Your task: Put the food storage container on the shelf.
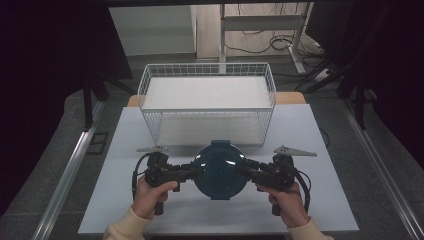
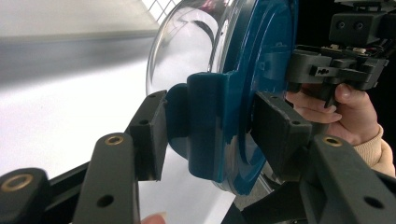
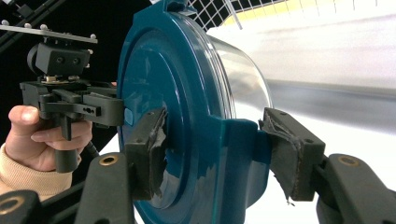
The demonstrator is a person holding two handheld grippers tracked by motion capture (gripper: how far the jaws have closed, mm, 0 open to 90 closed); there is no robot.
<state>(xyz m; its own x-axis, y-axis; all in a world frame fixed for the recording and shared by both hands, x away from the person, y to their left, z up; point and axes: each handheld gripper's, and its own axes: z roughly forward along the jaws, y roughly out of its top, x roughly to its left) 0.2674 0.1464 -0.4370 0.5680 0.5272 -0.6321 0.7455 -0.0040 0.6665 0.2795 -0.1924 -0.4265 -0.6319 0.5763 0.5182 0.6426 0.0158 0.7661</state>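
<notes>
Already the grip looks made on both sides; the left tongs [image 1: 192, 171] are clamped on the side tab of a blue-lidded container [image 1: 219, 169], and the right tongs [image 1: 246, 170] are clamped on the tab opposite, so the container hangs between them, lid upward, at the near middle of the bench [image 1: 125, 150]; in the left gripper view the pads [image 2: 150, 135] press either side of the blue tab [image 2: 205, 126], with the clear bowl [image 2: 187, 51] running off behind the lid, and in the right gripper view the worn pads [image 3: 148, 149] pinch the other tab [image 3: 238, 158] just as firmly; I judge the picking-up done and the carrying in hand, with the setting-down left to do, most likely into the white wire basket [image 1: 207, 70] that stands just behind the container; its near wall rises straight across that path and would have to be cleared from above, which is the one real obstacle; whether the container is free of the bench I cannot say for sure; beyond the basket are a desk frame [image 1: 260, 22] and loose cables [image 1: 280, 42] on the floor, well apart.
</notes>
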